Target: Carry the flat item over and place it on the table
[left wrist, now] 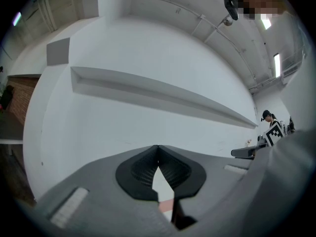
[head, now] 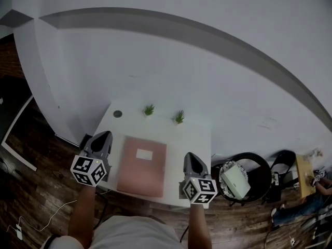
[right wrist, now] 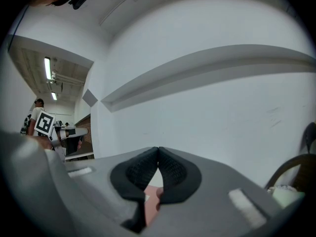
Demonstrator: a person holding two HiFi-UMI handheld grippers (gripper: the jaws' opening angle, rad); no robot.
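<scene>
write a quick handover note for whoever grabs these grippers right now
Left gripper: jaws shut, nothing in them, held at the left side of the pink folder.
Right gripper: jaws shut, nothing in them, held at the folder's right side near the table's front edge.
Things: the folder lies flat on the white table, white label up, in front of two small plants.
Done: the folder looks placed, and neither gripper holds it.
Left: probably only to draw both grippers back. Check that the folder sits where it is wanted.
</scene>
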